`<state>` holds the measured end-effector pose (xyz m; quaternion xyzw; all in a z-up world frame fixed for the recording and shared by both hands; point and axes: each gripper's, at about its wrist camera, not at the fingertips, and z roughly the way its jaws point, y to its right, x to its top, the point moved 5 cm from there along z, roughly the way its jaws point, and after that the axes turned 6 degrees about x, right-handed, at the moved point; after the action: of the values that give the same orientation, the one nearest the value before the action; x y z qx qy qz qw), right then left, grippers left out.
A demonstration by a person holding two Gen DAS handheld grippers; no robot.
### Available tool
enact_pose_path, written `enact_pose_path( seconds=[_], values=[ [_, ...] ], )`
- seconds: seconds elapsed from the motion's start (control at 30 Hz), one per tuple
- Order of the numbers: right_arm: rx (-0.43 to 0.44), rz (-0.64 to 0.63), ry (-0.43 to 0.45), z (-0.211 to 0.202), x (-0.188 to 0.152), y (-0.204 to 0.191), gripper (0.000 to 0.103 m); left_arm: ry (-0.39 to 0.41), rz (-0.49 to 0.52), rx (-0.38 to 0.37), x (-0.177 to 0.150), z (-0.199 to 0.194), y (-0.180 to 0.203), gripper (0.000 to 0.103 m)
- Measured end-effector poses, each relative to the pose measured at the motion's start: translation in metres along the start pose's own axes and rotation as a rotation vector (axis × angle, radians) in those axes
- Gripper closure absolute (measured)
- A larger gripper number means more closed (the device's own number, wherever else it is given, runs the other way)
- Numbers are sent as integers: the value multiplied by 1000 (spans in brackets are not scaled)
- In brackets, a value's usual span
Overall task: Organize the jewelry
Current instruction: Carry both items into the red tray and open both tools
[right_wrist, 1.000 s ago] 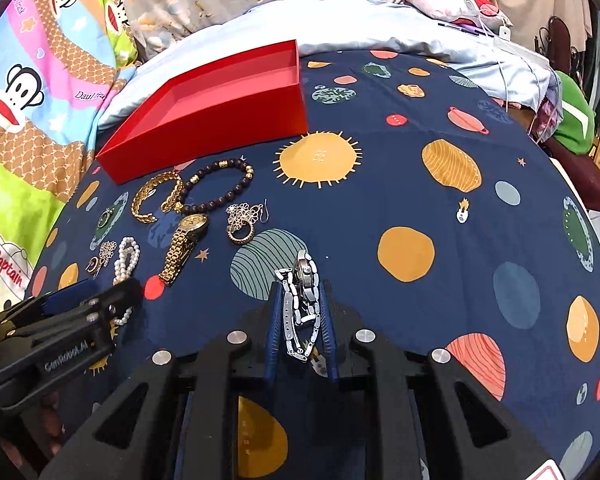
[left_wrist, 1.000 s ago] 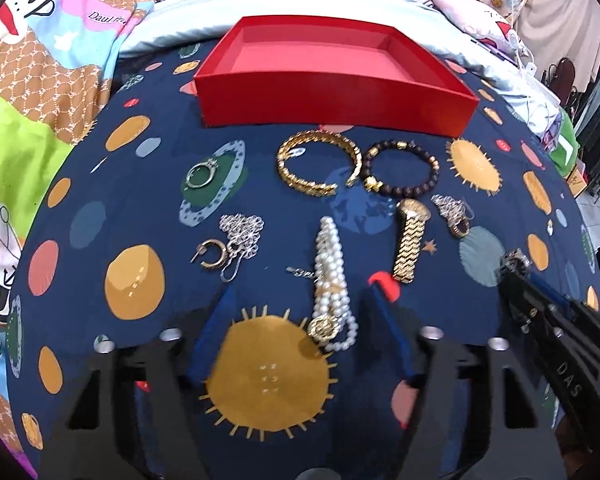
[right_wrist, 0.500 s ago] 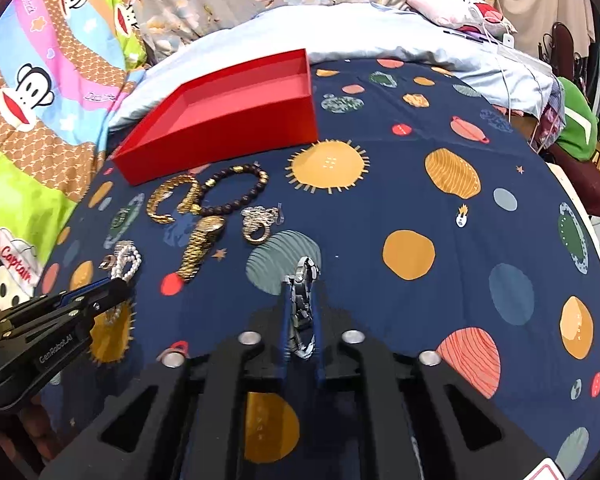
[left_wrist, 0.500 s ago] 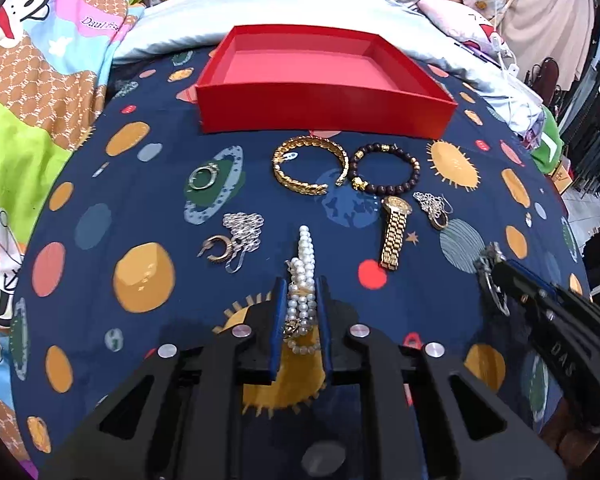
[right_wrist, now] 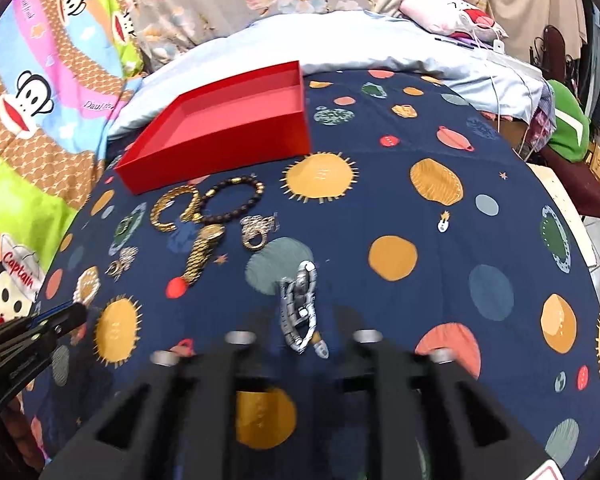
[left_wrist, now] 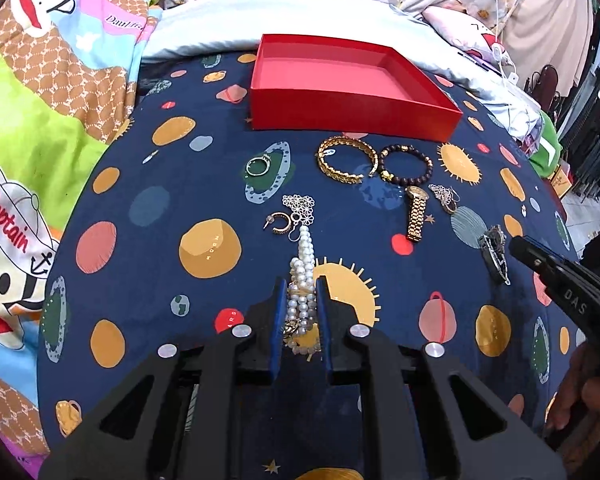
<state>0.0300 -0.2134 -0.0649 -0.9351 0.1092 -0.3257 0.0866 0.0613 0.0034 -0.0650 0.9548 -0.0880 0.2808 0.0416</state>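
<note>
- Both jaws first: my left gripper (left_wrist: 300, 284) is pinched nearly closed on the pearl bracelet (left_wrist: 303, 280), pads pressing its strands from each side; my right gripper (right_wrist: 300, 320) has its jaws opening, with the silver link bracelet (right_wrist: 301, 308) lying between them, and the pads look clear of it, though that view is blurred.
- Navy planet-print bedspread (left_wrist: 140, 208) carries everything, spread over the bed.
- Red box (left_wrist: 340, 84) sits open at the far side of the spread, nothing in it.
- Just in front of the box, the gold cuff (left_wrist: 346, 162) touches the dark bead bracelet (left_wrist: 406, 166) at one end.
- Gold watch (left_wrist: 416, 214) lies nearer me than the beads, with a small silver charm piece (left_wrist: 444, 196) beside it.
- Pearl strands hang forward from my left pads, their far end close to the silver flower chain (left_wrist: 302, 208) and the gold hoop earring (left_wrist: 280, 222).
- Ring (left_wrist: 258, 166) lies apart, left of the cuff.
</note>
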Motion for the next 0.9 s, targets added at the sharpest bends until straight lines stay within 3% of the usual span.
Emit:
enact_pose_path(
  seconds=[0.07,0.2,0.3,0.37,0.4,0.7,0.9],
  values=[
    [-18,-10,-6,6,3,2,62,-6,-4,-3,-1,3,1,89],
    [-18,-39,-47,24,1,-3,62,-20,-12,-11,-2,7,2,89],
    [-25,-44,-61,32,-3,-3,69,-20,-14,-8,-1,8,1,89],
    [-49,-64,-56,33,-3,-4,85,-20,-15,-8,0,9,1,89],
    [-44,-62,-55,33,-3,-4,87,-20,-15,-9,0,9,1,89],
    [17,-15,-37,18,1,-5,88,-5,-17,-27,5,3,4,89],
    [59,-38,23,-7,28,-17,88,42,-12,-38,32,-7,3,89]
  ],
)
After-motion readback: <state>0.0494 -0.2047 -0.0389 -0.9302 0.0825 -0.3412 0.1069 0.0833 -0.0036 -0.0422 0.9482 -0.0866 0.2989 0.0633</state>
